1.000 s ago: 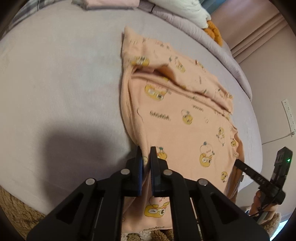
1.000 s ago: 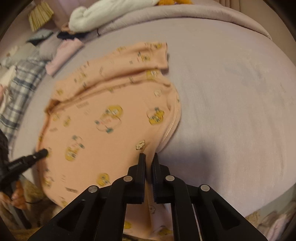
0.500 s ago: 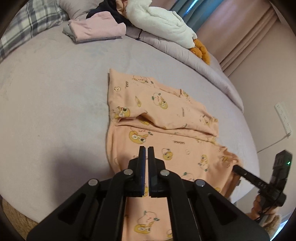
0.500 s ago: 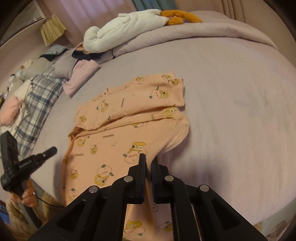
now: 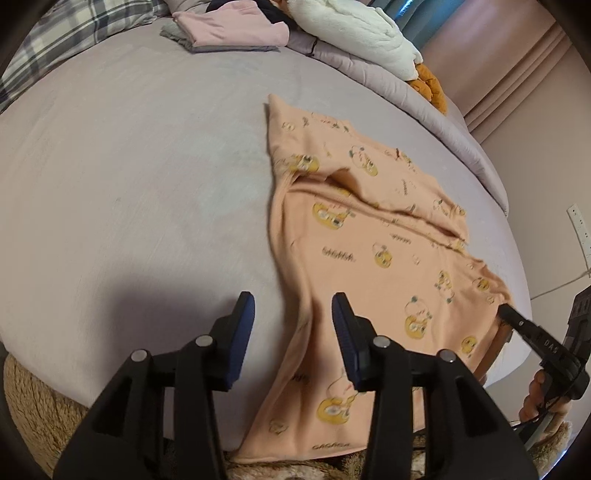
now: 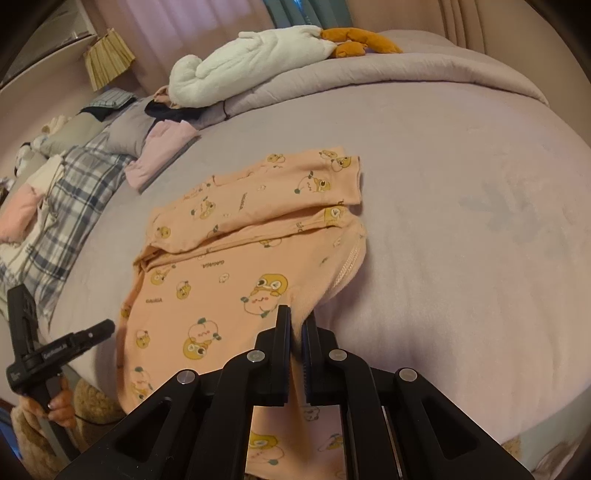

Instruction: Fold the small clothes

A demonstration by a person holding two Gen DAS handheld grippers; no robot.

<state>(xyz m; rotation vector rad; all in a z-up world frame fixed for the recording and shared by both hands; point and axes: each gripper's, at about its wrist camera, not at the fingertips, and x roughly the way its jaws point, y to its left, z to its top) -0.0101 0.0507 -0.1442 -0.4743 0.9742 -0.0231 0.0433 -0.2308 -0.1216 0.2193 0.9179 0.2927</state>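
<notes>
A peach child's garment (image 5: 373, 254) printed with yellow cartoon figures lies on the lilac bed, its lower part hanging over the near edge. In the left wrist view my left gripper (image 5: 292, 314) has its jaws opening; a ridge of the garment's left edge runs between the blue pads (image 5: 245, 321) without being pressed. In the right wrist view my right gripper (image 6: 299, 328) is shut on a pinch of the garment (image 6: 236, 266) at its right edge, lifting it slightly. The left gripper (image 6: 107, 326) appears at the lower left of that view, held by a hand.
The bed (image 5: 140, 192) stretches wide to the left of the garment. Folded pink and grey clothes (image 5: 229, 31), a white plush toy (image 6: 251, 70), a rolled lilac duvet (image 6: 369, 77) and plaid bedding (image 6: 70, 199) lie at the far side. A shaggy rug (image 5: 33, 398) is below the bed edge.
The left gripper's jaws have parted and let go of the garment's left edge, which has dropped back. The right gripper keeps its pinch and has risen a little.
</notes>
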